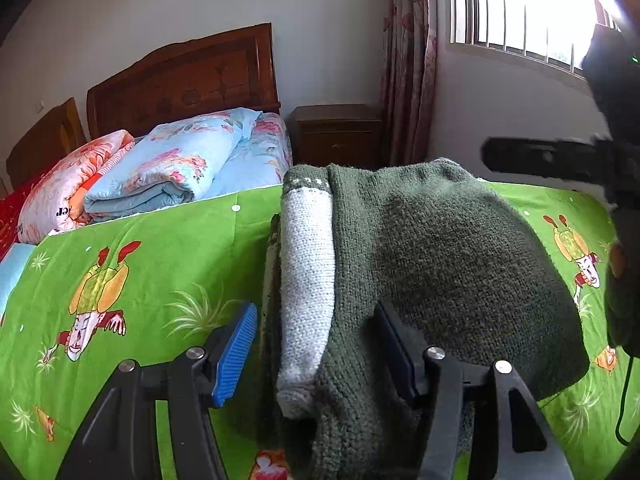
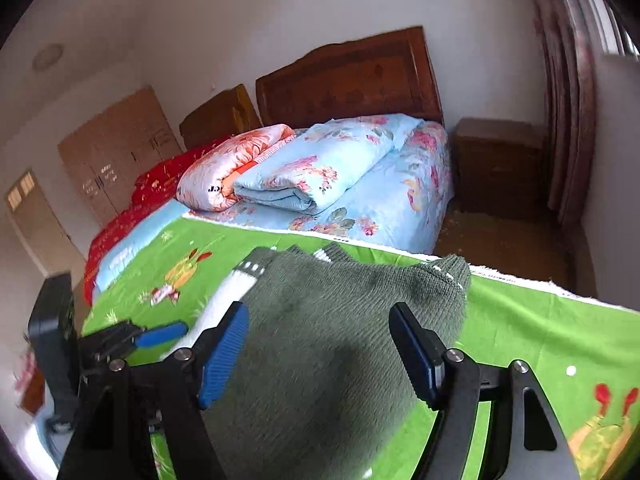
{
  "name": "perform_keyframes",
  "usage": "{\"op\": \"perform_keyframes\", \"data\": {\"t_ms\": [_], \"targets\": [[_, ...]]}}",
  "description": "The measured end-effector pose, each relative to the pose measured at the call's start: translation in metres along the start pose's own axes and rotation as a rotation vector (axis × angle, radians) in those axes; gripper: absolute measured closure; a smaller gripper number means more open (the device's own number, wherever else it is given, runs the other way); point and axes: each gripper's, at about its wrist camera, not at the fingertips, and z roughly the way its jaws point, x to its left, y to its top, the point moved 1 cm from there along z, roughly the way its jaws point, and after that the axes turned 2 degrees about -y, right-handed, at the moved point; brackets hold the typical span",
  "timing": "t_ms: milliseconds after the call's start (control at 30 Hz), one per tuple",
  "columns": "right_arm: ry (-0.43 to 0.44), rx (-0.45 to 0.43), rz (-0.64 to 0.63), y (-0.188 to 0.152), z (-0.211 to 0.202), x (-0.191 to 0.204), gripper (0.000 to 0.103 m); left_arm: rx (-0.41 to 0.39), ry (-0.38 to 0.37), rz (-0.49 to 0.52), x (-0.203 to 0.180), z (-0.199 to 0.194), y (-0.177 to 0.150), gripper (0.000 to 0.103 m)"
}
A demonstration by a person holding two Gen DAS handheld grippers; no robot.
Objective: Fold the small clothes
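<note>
On the bed's green cartoon quilt (image 1: 140,248), I hold both grippers over a green knit sweater (image 1: 440,248) with a pale grey sleeve (image 1: 306,272) folded along it. My left gripper (image 1: 316,356) is spread wide, its fingers straddling the sleeve and the near hem; my right gripper (image 2: 320,354) is likewise spread above the sweater body, pinching nothing. My worry: closing now could catch only the top layer, dragging the sleeve out of its fold. The sweater's near edge is cut off beneath both grippers, and I cannot tell whether either blue pad (image 1: 236,354) touches the knit.
</note>
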Motion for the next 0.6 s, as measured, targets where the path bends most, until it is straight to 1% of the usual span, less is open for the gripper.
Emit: {"op": "perform_keyframes", "data": {"t_ms": [67,100,133,167,200,233,267,300,433,467,500,533,567,600], "targets": [[-0.049,0.006,-0.092,-0.017,-0.009,0.02,0.0,0.0,0.003,-0.005,-0.001,-0.001,0.0,0.041],[-0.074,0.034,-0.129,-0.027,-0.008,0.027,0.0,0.0,0.006,-0.007,-0.001,-0.001,0.0,0.041],[-0.125,0.096,-0.173,-0.039,0.002,0.032,0.0,0.0,0.011,-0.007,-0.002,-0.002,0.0,0.041],[-0.193,0.12,-0.222,-0.049,0.01,0.036,0.0,0.0,0.014,-0.006,-0.002,-0.002,0.0,0.041],[-0.209,0.101,-0.228,-0.055,0.01,0.036,0.0,0.003,0.015,-0.007,-0.004,-0.003,-0.001,0.041],[-0.195,0.099,-0.188,-0.054,0.009,0.031,0.0,0.006,0.016,-0.008,-0.005,-0.003,-0.002,0.041],[-0.19,0.113,-0.155,-0.051,0.008,0.027,0.0,0.006,0.017,-0.007,-0.005,-0.004,-0.002,0.041],[-0.193,0.109,-0.135,-0.048,0.003,0.026,0.0,0.005,0.021,-0.005,-0.006,-0.005,-0.002,0.041],[-0.217,0.003,-0.138,-0.041,-0.026,0.039,0.0,0.0,0.034,0.008,-0.007,-0.009,-0.004,0.041],[-0.213,-0.003,-0.15,-0.043,-0.029,0.044,0.0,-0.001,0.039,0.011,-0.007,-0.009,-0.003,0.041],[-0.215,0.012,-0.171,-0.048,-0.028,0.049,0.0,-0.003,0.041,0.013,-0.008,-0.01,-0.004,0.041],[-0.231,0.049,-0.198,-0.054,-0.02,0.052,0.0,-0.005,0.042,0.013,-0.009,-0.011,-0.005,0.041],[-0.258,0.099,-0.225,-0.062,-0.008,0.055,0.0,-0.005,0.042,0.013,-0.009,-0.012,-0.006,0.041],[-0.28,0.115,-0.241,-0.069,-0.001,0.055,0.0,-0.003,0.042,0.014,-0.009,-0.013,-0.006,0.041]]}}
